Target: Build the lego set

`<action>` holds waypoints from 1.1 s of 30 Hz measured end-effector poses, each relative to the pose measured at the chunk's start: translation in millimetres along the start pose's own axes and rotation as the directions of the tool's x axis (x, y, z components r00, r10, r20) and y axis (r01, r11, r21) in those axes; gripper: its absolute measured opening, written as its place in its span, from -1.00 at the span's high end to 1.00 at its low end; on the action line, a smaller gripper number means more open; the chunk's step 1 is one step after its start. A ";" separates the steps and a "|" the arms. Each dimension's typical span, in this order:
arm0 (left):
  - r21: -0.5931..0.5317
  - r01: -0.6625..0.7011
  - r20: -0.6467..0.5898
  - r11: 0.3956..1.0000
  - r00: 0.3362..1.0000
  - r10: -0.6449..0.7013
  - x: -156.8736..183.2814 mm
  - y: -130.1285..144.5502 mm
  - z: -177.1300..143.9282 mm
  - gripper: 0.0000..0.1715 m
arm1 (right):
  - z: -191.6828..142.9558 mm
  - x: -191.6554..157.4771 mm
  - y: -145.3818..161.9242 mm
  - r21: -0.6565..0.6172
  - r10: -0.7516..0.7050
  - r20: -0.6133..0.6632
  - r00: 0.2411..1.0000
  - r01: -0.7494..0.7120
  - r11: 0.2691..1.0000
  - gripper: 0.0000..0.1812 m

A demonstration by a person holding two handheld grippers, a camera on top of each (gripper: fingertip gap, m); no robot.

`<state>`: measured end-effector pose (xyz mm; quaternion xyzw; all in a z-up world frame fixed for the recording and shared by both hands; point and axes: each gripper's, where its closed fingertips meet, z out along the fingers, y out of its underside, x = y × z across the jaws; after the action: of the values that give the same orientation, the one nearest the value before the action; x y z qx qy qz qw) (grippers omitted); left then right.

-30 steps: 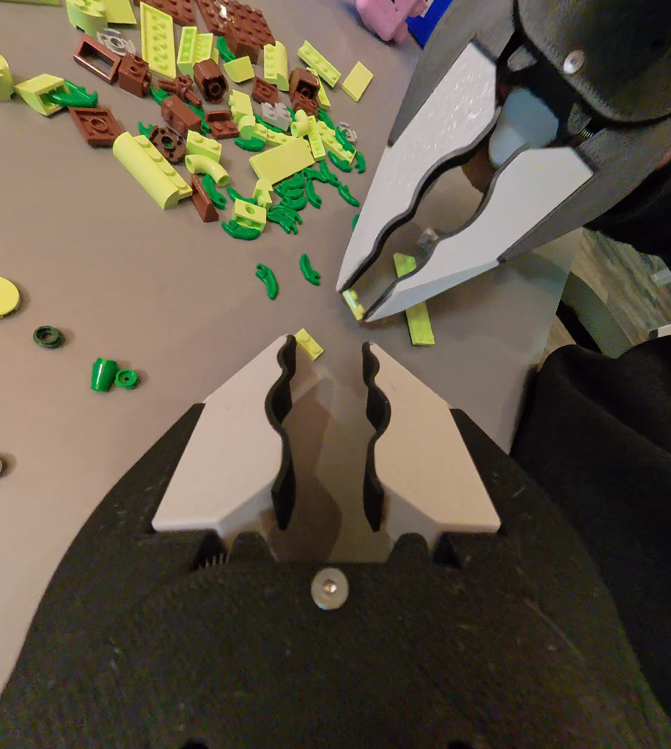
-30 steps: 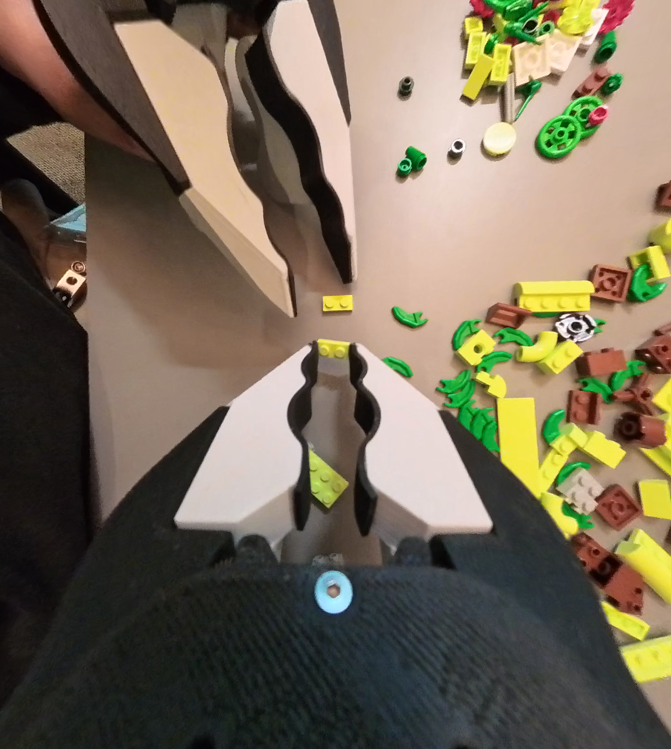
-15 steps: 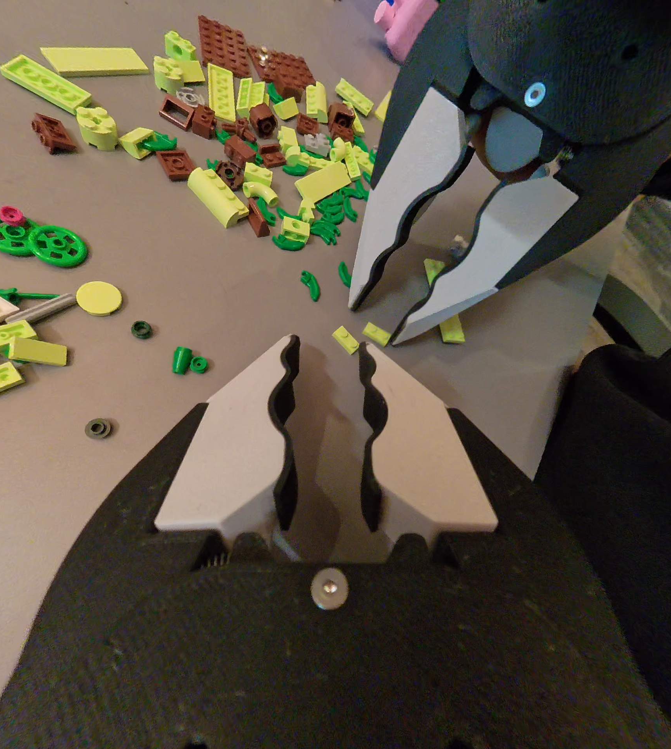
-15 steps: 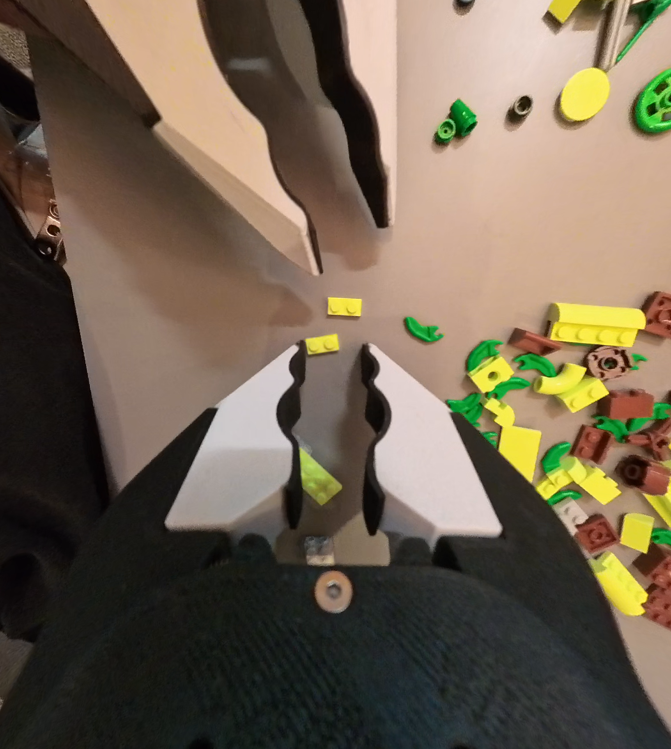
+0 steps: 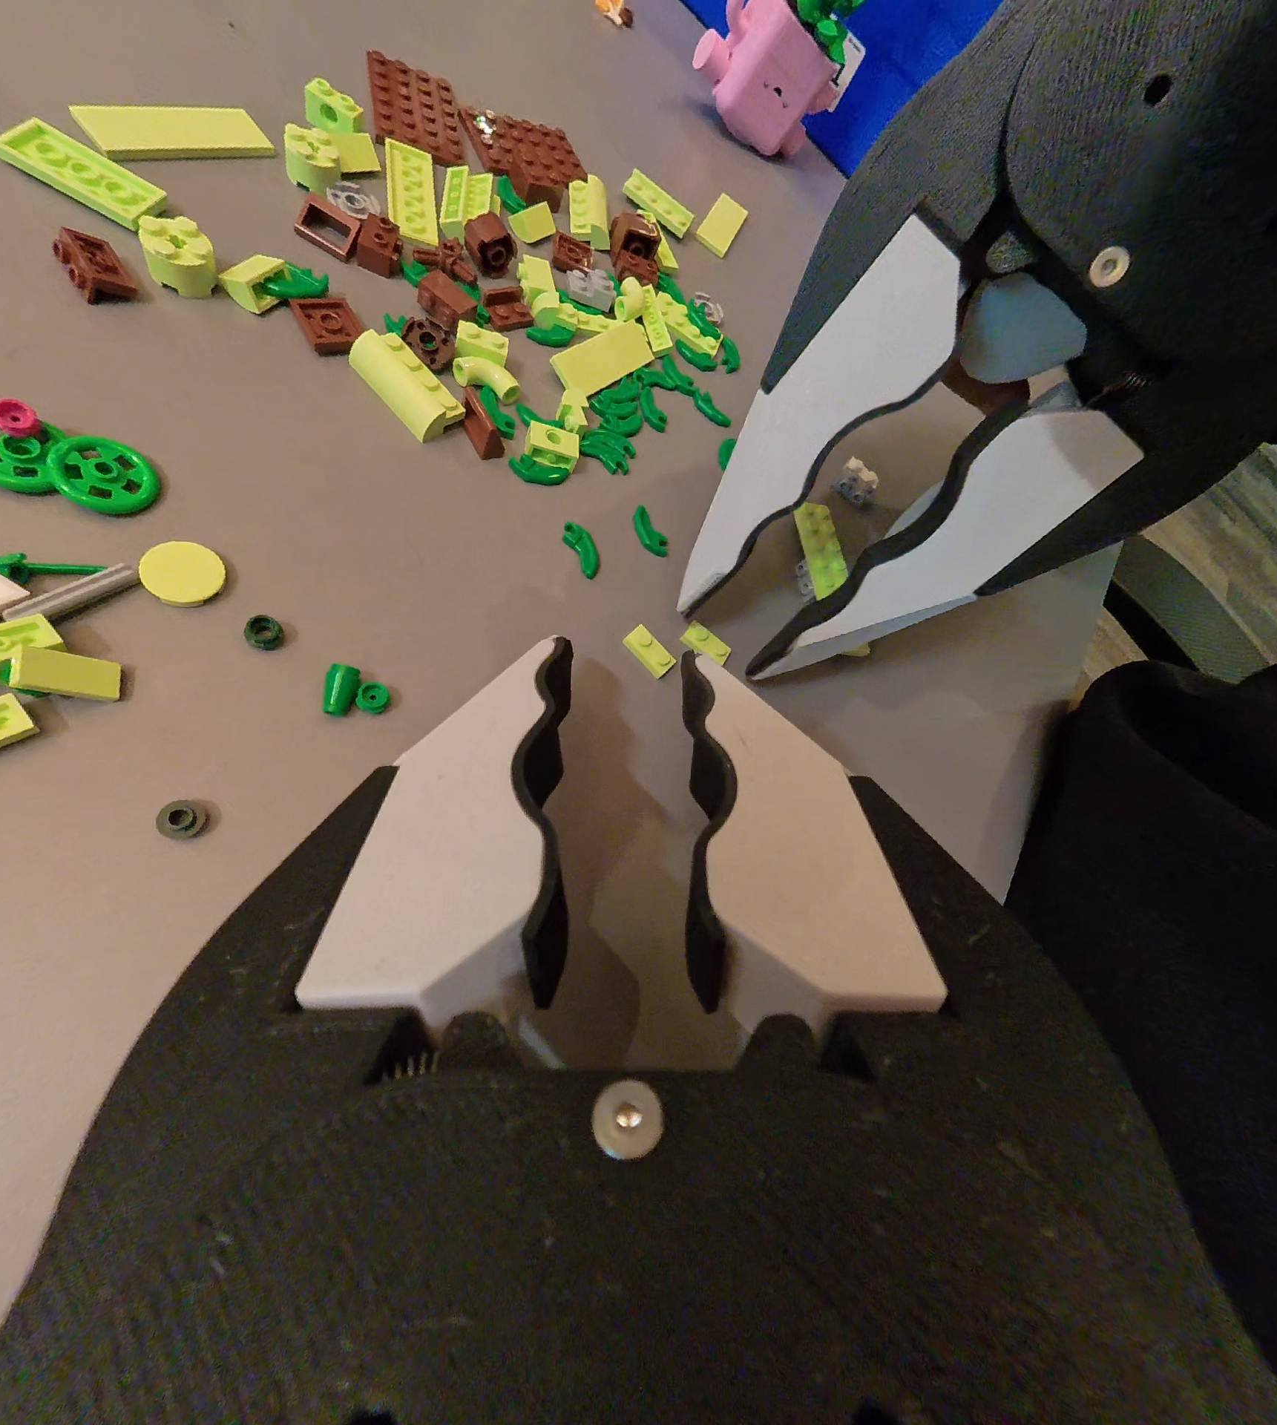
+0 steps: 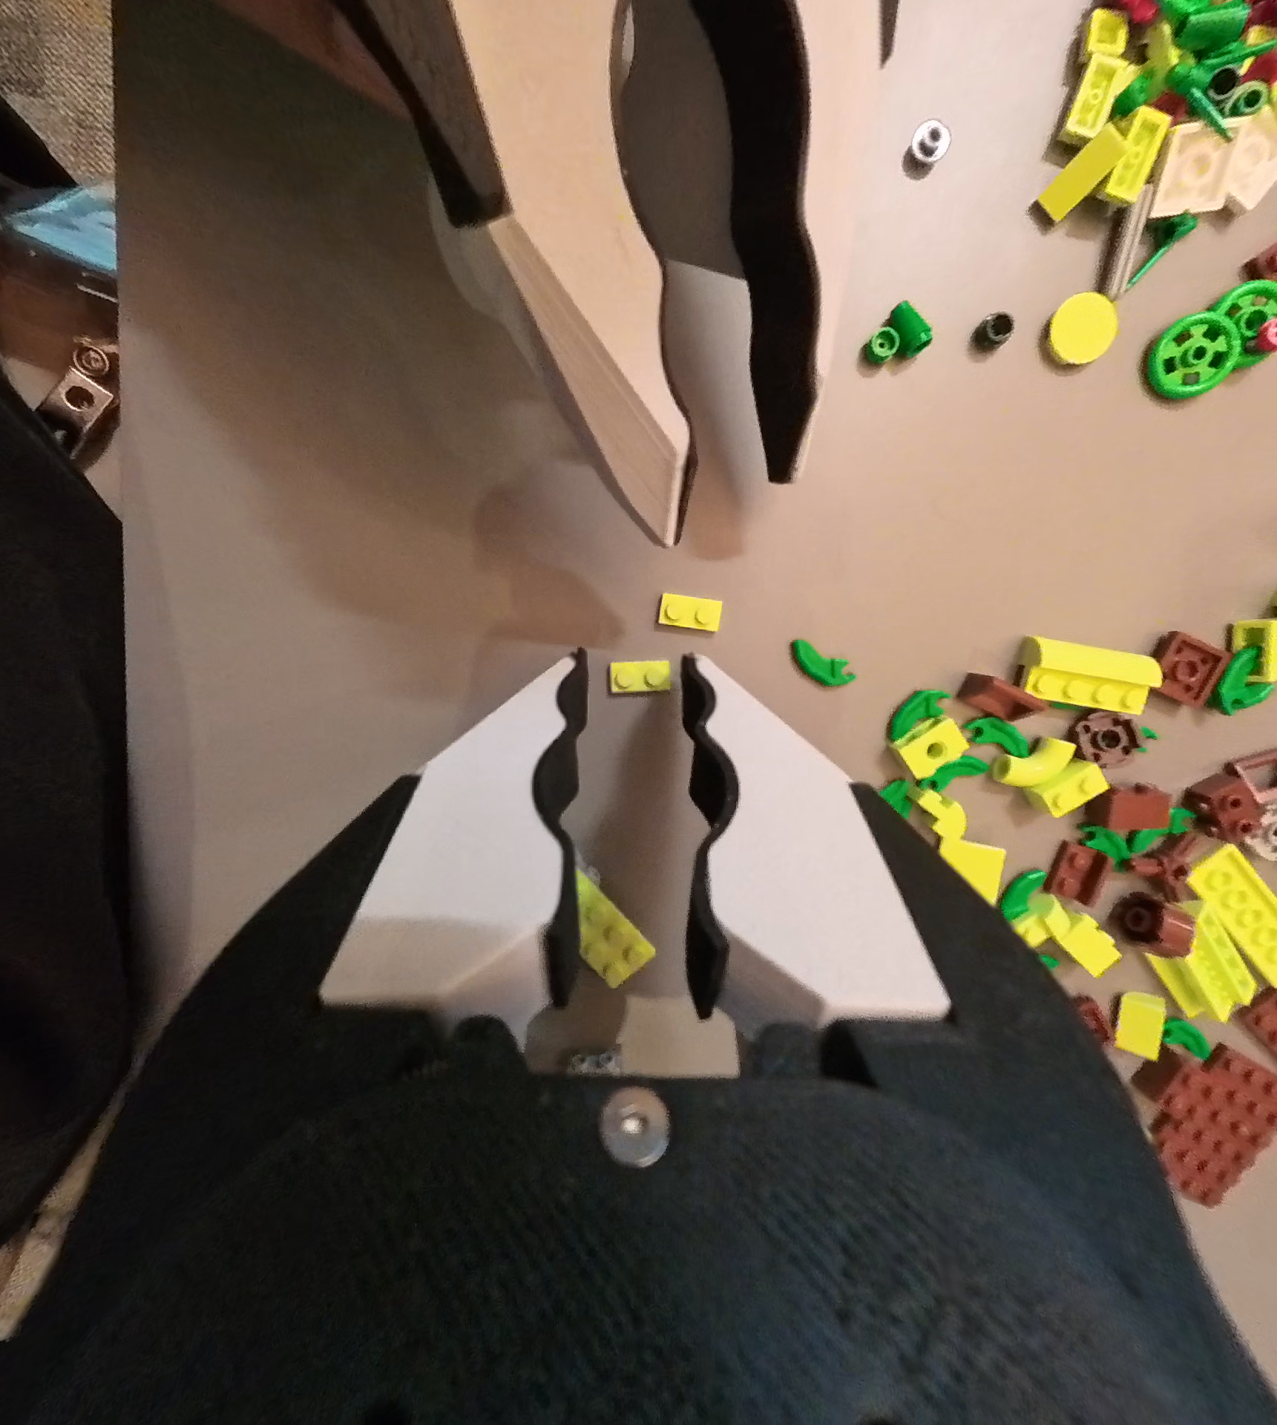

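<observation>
There are two green wheels (image 5: pixel 57 466), one yellow round disc (image 5: pixel 181 573), two small lime plates (image 6: pixel 689 614), and one pink figure (image 5: pixel 770 77).

Your light is dim, warm and indoor, coming from above; the table (image 5: pixel 327 540) reads grey in your left view and tan in the right view (image 6: pixel 928 540), so white balance differs between cameras. Soft, broad shadows fall under the left gripper (image 6: pixel 727 501) onto the table, and a faint one sits between your right gripper's (image 6: pixel 631 671) fingers. There is no harsh glare. Both lenses are wide-angle: straight edges bow near the borders. The left view is sharp. In the right view, the bricks (image 6: pixel 1198 964) at the right edge are smeared, and the left gripper overhead is soft.
</observation>
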<state>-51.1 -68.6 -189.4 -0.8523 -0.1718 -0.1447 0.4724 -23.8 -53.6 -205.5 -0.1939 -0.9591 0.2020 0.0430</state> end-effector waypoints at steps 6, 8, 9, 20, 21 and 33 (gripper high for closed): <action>-0.008 -0.005 0.003 1.000 1.000 0.005 0.2 0.9 0.9 0.70 | 5.5 -1.6 3.8 -0.023 -0.018 0.009 1.000 0.019 1.000 0.82; -0.010 -0.005 0.002 1.000 1.000 0.005 0.3 1.1 1.1 0.70 | 5.3 -1.5 4.1 -0.030 -0.023 0.005 1.000 0.024 0.999 0.80; -0.009 -0.005 0.002 1.000 1.000 0.005 0.3 1.0 1.0 0.70 | 5.1 -1.2 4.1 -0.031 -0.023 0.002 1.000 0.023 0.999 0.80; -0.001 0.001 -0.005 1.000 1.000 -0.001 0.4 -0.1 0.3 0.70 | -0.5 3.5 -5.7 0.018 -0.036 -0.016 0.999 0.036 0.999 0.86; -0.001 0.002 -0.006 1.000 1.000 -0.002 0.5 -0.1 0.3 0.70 | -3.5 6.3 -9.5 0.034 -0.032 -0.026 0.999 0.033 0.999 0.86; -0.019 -0.090 0.049 0.996 0.995 0.091 -5.9 2.4 -7.6 0.96 | 4.4 15.8 -10.5 -0.060 0.068 -0.026 0.997 -0.069 0.996 0.86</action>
<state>-56.1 -77.2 -189.8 -0.8664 -0.1433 -0.1033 0.4670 -42.9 -58.0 -205.2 -0.2302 -0.9570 0.1715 0.0416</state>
